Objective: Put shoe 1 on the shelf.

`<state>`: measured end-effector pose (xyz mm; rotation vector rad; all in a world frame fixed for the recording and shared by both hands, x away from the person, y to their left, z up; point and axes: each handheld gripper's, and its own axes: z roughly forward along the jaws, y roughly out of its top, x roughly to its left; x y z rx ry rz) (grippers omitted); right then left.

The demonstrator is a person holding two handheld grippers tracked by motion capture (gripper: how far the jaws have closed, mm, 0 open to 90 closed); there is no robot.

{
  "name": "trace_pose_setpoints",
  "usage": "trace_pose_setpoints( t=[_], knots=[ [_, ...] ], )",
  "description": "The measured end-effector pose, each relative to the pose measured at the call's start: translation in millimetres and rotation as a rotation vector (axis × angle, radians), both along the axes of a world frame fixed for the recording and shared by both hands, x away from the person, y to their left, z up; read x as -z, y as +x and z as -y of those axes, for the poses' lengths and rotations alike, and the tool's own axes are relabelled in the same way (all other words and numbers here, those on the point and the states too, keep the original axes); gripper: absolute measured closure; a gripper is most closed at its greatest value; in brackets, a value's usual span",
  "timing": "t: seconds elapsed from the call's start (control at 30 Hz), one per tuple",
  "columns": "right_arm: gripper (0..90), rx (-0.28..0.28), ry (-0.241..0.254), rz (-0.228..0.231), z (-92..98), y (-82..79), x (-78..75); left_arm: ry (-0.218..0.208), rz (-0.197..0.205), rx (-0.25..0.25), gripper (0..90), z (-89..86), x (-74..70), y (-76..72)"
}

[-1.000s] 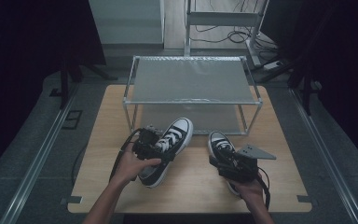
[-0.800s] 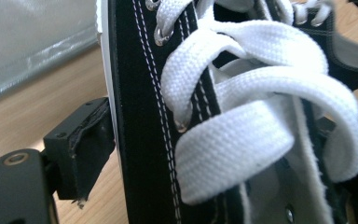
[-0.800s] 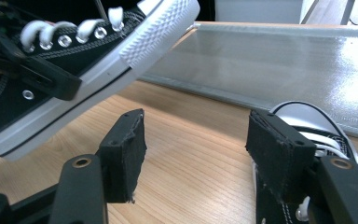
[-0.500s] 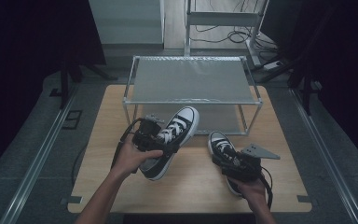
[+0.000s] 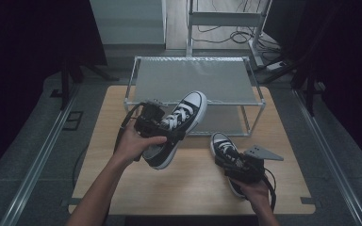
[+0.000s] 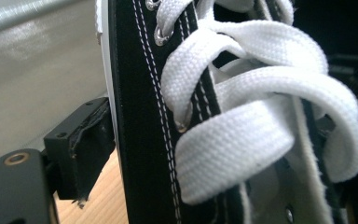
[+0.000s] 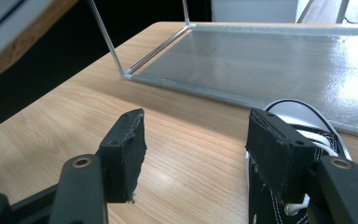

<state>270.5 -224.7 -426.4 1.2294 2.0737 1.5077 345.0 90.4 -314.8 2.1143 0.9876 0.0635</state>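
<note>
The black canvas sneaker (image 5: 175, 127) with white laces and toe cap hangs above the bench's (image 5: 99, 141) middle, toe aimed at the wire shelf rack (image 5: 195, 80), likely bound there. The left claw (image 5: 158, 123) is clamped on its side. Its mate (image 5: 222, 146) rests near the right edge, beside the right claw (image 7: 191, 154), jaws apart.

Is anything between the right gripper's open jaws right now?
No. The right gripper view shows only bare wooden tabletop between the right gripper jaws; the black-and-white canvas sneaker on the table sits beside its right-hand jaw, not between them.
</note>
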Motion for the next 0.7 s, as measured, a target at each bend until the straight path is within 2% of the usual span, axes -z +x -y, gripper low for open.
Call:
trace_pose_setpoints(
  t=[0.33,0.4,0.43,0.7],
  knots=[
    [37.2,-0.008,-0.006,-0.010,-2.7,0.6,2.5,-0.037,-0.013,-0.008,15.7,3.2,-28.7,25.1],
    [37.2,-0.012,-0.009,-0.014,-3.3,0.9,3.6,-0.030,-0.008,-0.013,15.7,7.0,-37.8,34.4],
    [37.2,-0.012,-0.009,-0.014,-3.3,0.9,3.6,-0.030,-0.008,-0.013,15.7,7.0,-37.8,34.4],
    [37.2,-0.019,-0.008,-0.016,-5.9,0.8,5.9,-0.018,-0.029,-0.055,15.7,20.4,-53.6,72.2]
  ],
)
